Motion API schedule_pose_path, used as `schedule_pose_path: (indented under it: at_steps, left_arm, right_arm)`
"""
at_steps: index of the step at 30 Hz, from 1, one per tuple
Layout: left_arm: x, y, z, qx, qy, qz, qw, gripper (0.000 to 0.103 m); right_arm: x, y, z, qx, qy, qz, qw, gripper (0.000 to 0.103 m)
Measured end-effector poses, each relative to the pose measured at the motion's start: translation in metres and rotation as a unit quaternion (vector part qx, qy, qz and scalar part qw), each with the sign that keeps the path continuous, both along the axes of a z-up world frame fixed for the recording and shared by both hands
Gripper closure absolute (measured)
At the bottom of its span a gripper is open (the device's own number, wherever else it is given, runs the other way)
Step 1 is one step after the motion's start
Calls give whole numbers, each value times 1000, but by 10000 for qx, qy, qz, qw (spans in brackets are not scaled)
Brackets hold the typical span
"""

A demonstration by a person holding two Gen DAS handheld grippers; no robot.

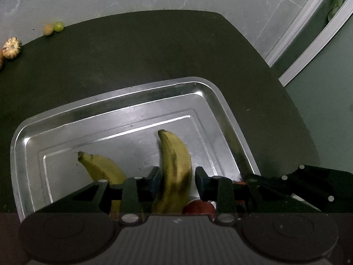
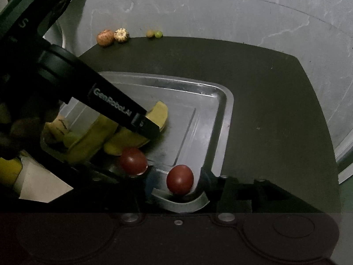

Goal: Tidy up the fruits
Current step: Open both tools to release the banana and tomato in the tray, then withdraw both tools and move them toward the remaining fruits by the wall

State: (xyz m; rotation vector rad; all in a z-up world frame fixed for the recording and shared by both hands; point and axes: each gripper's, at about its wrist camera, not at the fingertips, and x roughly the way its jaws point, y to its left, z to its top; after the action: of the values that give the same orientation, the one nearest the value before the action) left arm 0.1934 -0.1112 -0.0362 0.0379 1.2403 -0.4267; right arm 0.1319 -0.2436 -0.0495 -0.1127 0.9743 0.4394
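Lay on a dark table (image 1: 154,50), a steel tray (image 1: 123,101) holding the fruit. Read "GenRobot.AI" along the left gripper (image 1: 176,177), tilted steeply down, fingers parted around a banana (image 1: 175,167), long axis pointing away, gap visible on its right. Stood loosely open around a red fruit (image 2: 179,179) in the tray corner, the right gripper (image 2: 176,187).

Both pictures are dim and a bit grainy. The fisheye lens bends straight lines near the edges, and the corners go black. The shiny silver metal tray (image 1: 123,110) catches pale light, with bright streaks along its ridges. The dark round table (image 2: 264,101) looks almost black. The bottom of each picture is darkest.
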Motion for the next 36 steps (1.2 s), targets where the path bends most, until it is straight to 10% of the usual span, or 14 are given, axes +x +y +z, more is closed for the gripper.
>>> schedule_pose_path:
  at_steps: [13, 19, 36]
  left_arm:
    - [-24, 26, 27, -109, -351, 307, 9989, 22]
    - [-42, 30, 42, -14, -669, 328, 9972, 1]
    - [-93, 80, 55, 669, -824, 683, 9920, 0]
  right_arm:
    - [-21, -8, 14, 111, -318, -219, 9992, 6]
    - [-29, -11, 19, 198, -396, -278, 9986, 1]
    - [-39, -4, 21, 131, -195, -92, 9997, 1]
